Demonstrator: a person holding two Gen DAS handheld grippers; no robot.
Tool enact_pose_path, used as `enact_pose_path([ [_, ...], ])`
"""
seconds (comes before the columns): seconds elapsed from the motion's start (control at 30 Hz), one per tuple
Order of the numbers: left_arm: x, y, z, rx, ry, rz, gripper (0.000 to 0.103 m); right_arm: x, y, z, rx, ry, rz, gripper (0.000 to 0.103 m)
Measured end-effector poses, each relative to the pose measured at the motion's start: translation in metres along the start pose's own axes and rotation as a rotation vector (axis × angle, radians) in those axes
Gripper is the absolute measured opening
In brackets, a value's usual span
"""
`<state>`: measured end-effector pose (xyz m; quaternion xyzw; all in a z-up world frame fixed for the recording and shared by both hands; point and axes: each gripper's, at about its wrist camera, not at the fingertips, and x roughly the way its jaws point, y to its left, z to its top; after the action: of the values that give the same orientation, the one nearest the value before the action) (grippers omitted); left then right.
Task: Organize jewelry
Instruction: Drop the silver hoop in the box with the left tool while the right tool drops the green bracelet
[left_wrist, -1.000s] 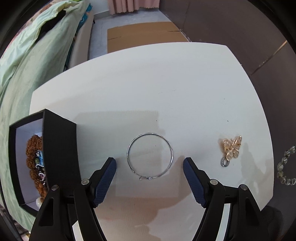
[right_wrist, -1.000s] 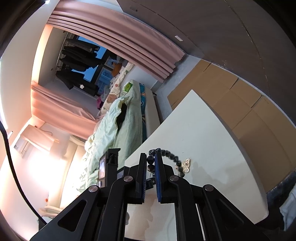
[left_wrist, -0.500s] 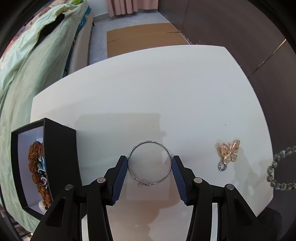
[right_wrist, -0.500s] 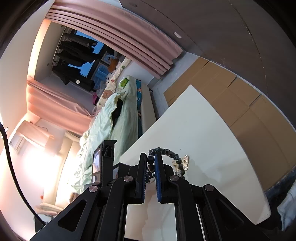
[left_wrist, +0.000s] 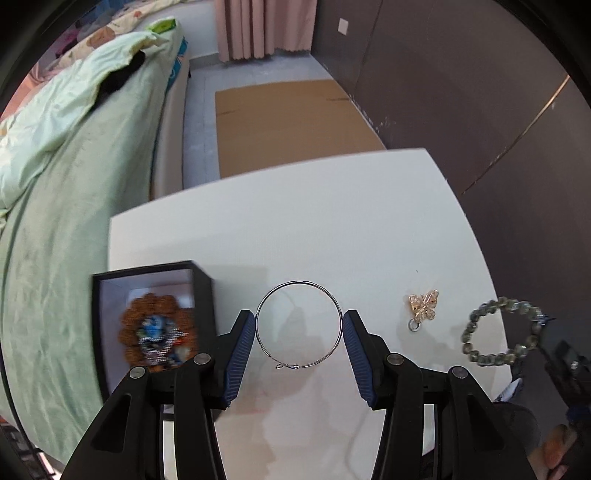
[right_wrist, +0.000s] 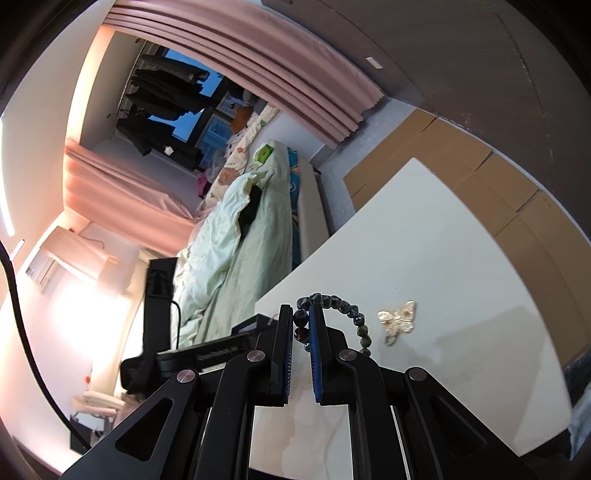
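**Silver Bangle Gripped and Raised**

Raised since the earlier frame, the left gripper (left_wrist: 298, 325) now clamps the thin silver wire bangle (left_wrist: 298, 325) above the white table (left_wrist: 332, 229), pointing steeply down. Only the left view shows the open black box (left_wrist: 153, 317) holding brown beads. The right view shows the right gripper (right_wrist: 301, 325) clenched on the dark green bead bracelet (right_wrist: 347, 310), near the gold butterfly charm (right_wrist: 398, 319).
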<state>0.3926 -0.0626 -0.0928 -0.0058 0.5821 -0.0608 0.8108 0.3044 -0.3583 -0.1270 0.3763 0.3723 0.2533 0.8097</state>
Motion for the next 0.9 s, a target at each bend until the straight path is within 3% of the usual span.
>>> enact_pose_path([
  [0.5, -0.041, 0.075, -0.030, -0.063, -0.069, 0.009, 0.053, 0.037, 0.055, -0.018, -0.093, 0.049, 0.032, 0.010],
  [0.53, -0.041, 0.080, -0.032, -0.070, -0.066, 0.001, 0.062, 0.042, 0.060, -0.019, -0.101, 0.058, 0.037, 0.010],
  [0.57, -0.041, 0.085, -0.034, -0.082, -0.064, -0.011, 0.081, 0.046, 0.063, -0.020, -0.107, 0.067, 0.041, 0.010],
  [0.63, -0.047, 0.097, -0.038, -0.101, -0.085, -0.034, 0.093, 0.056, 0.075, -0.023, -0.124, 0.089, 0.049, 0.010],
  [0.9, -0.076, 0.139, -0.055, -0.169, -0.160, -0.047, 0.093, 0.086, 0.118, -0.032, -0.207, 0.150, 0.068, 0.010],
])
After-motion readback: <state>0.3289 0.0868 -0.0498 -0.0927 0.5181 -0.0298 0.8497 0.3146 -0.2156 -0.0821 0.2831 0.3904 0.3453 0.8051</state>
